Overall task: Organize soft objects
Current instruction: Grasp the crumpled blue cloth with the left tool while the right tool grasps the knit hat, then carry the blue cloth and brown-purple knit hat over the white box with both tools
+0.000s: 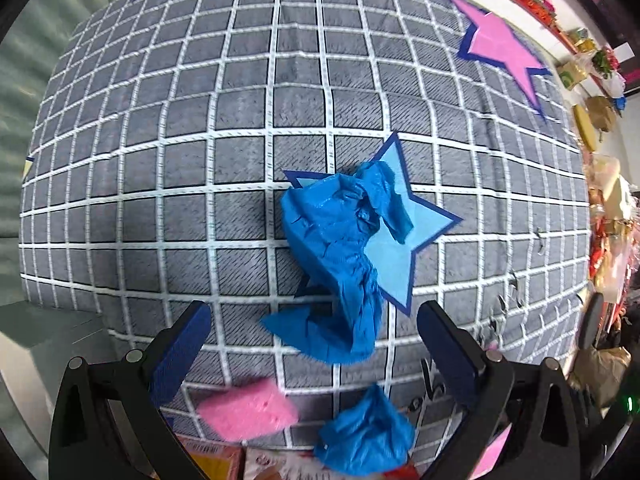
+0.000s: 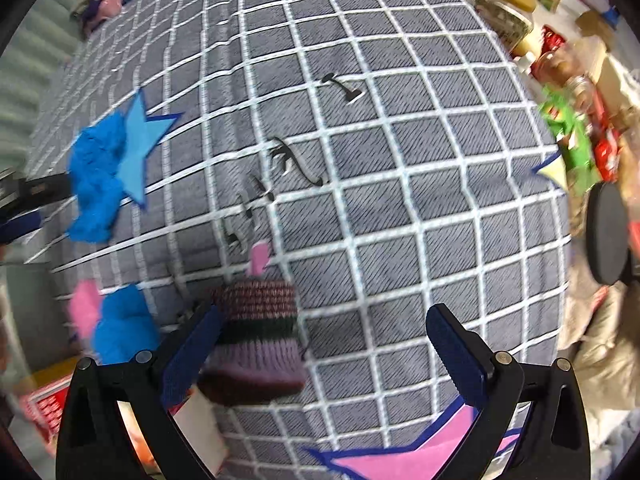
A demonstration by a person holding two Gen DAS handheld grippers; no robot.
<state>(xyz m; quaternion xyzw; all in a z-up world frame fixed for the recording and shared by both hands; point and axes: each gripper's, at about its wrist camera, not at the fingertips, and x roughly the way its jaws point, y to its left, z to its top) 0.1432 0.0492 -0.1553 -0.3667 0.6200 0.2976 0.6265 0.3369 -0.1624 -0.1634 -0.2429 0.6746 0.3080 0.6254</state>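
A crumpled blue cloth (image 1: 340, 256) lies partly on a light blue star patch (image 1: 404, 236) on the grey checked cover. My left gripper (image 1: 316, 344) is open, its fingers either side of the cloth's near end, not touching it. A second blue cloth (image 1: 366, 438) and a pink sponge (image 1: 248, 412) lie nearer the front edge. In the right wrist view, my right gripper (image 2: 324, 346) is open; a striped knitted hat (image 2: 256, 340) with a pink tag lies by its left finger (image 2: 192, 354). The blue cloth on its star (image 2: 98, 176), the second blue cloth (image 2: 124, 330) and the sponge (image 2: 84, 308) show at left.
A pink star patch (image 1: 500, 48) lies at the far right of the cover, another (image 2: 404, 456) under my right gripper. Jars, packets and boxes (image 2: 568, 92) crowd the right edge. A red box (image 2: 48, 404) sits at the front left. Black printed characters (image 2: 288, 160) mark the cover's middle.
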